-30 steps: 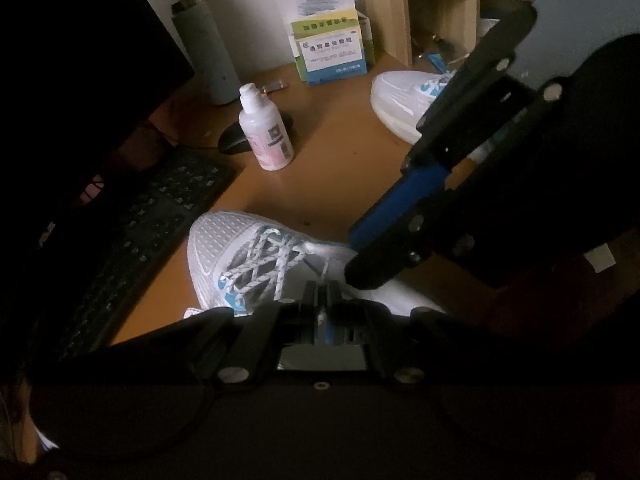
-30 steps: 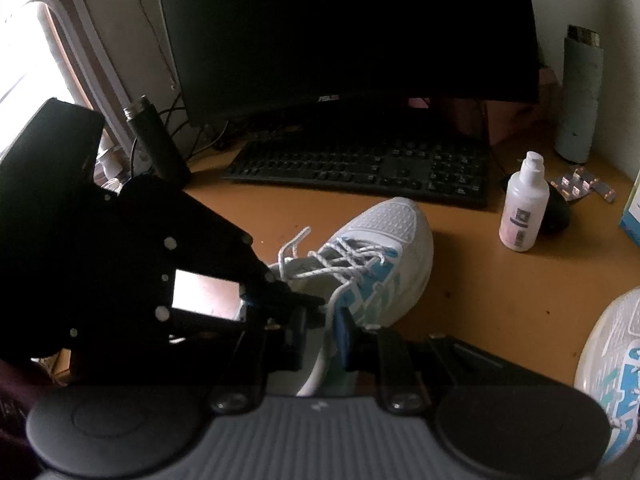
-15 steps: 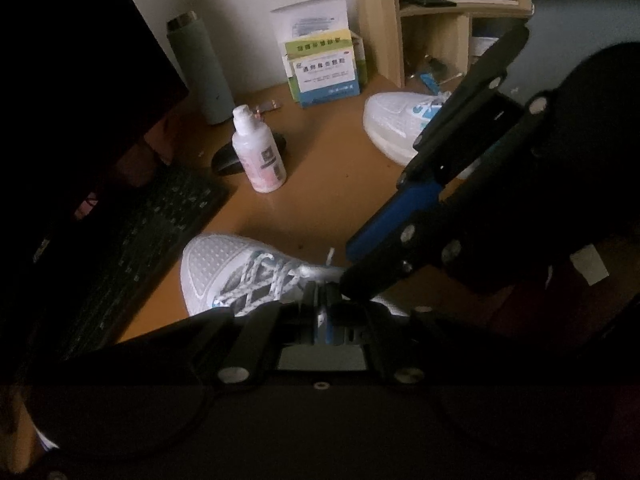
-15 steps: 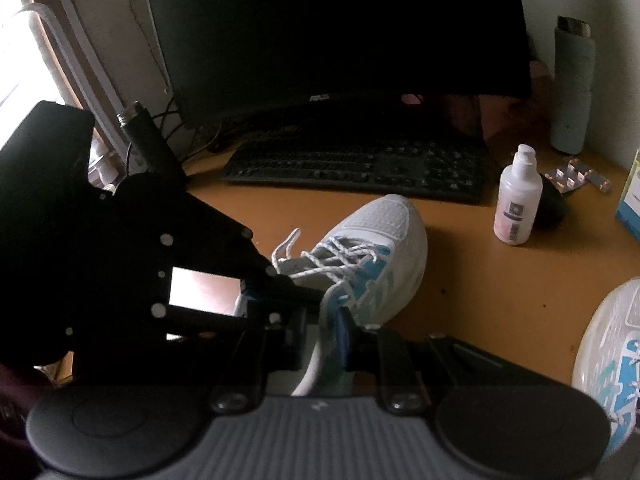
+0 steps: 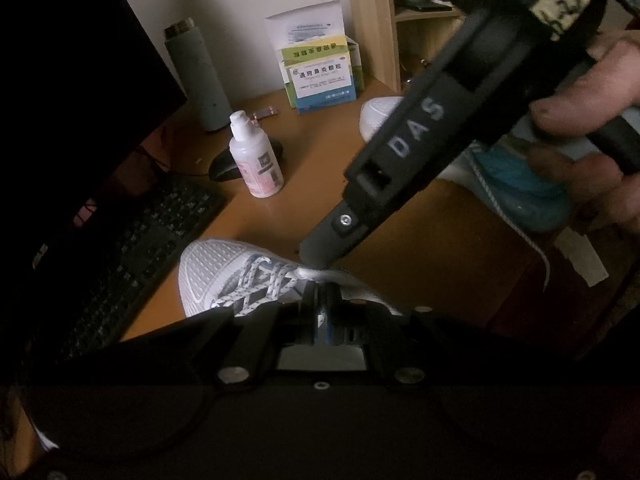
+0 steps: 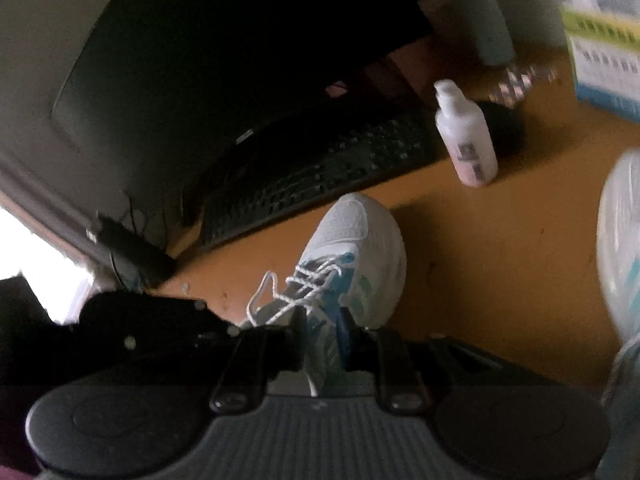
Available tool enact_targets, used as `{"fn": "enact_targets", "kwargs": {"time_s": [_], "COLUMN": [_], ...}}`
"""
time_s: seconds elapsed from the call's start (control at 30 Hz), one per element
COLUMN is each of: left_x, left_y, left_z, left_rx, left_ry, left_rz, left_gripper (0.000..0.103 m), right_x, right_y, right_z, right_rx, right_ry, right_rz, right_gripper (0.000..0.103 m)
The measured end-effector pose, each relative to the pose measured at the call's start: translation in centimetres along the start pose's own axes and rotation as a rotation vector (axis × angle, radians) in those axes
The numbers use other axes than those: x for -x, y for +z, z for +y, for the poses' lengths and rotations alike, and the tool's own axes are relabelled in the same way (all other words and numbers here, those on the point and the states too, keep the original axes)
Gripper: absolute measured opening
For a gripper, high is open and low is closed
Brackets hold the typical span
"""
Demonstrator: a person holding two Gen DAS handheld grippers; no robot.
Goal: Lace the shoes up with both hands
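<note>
A white and blue shoe (image 5: 216, 268) lies toe-away on the orange desk (image 5: 320, 168), its white lace (image 5: 260, 280) criss-crossed. My left gripper (image 5: 321, 300) is shut low over the shoe's throat. In the right wrist view a lace strand (image 6: 260, 300) runs to its tip, so it seems to pinch the lace. A person's hand (image 5: 592, 120) holds my right gripper (image 5: 316, 250), which slants down from the upper right until its tip rests on the lace at the throat. In its own view the right gripper (image 6: 322, 326) has its jaws a narrow gap apart over the shoe (image 6: 360, 240). Whether they press on anything is hidden.
A second shoe (image 5: 378, 114) lies at the right, partly behind the right gripper. A black keyboard (image 5: 132, 248) and a monitor (image 5: 60, 80) fill the left. A white spray bottle (image 5: 258, 160), a mouse (image 5: 222, 164), a grey flask (image 5: 196, 80) and medicine boxes (image 5: 320, 76) stand behind.
The right gripper has rolled and shifted, so its view is now tilted and blurred. It looms larger in the left view, with the hand showing. The left gripper and the shoe stay put.
</note>
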State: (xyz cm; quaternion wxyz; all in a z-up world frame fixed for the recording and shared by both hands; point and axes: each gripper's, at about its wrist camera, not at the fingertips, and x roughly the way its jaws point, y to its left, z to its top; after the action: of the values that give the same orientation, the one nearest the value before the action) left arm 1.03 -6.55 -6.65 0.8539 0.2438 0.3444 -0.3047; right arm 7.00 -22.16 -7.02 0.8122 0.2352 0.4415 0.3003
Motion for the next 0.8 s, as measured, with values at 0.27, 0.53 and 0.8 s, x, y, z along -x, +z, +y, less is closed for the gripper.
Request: {"fn": "enact_targets", "kwargs": {"time_s": [0.27, 0.53, 0.8], "left_x": [0.1, 3.3, 2.7], "left_y": [-0.1, -1.3, -2.3], "left_z": [-0.1, -1.0, -0.6], "left_rx": [0.017, -0.072, -0.055], "left_ry": [0.013, 0.160, 0.192], "left_rz": [0.003, -0.035, 0.025], "left_gripper": [0.001, 0.026, 0.026], "right_x": [-0.3, 4.5, 15.0], "right_y": [-0.4, 1.2, 3.9], "right_z": [-2.7, -2.2, -3.3], "right_rx": [-0.260, -0.181, -0.046], "right_ry": [0.123, 0.044, -0.175], "right_rz": [-0.014, -0.183, -0.433], "right_gripper": [0.004, 0.002, 0.002]}}
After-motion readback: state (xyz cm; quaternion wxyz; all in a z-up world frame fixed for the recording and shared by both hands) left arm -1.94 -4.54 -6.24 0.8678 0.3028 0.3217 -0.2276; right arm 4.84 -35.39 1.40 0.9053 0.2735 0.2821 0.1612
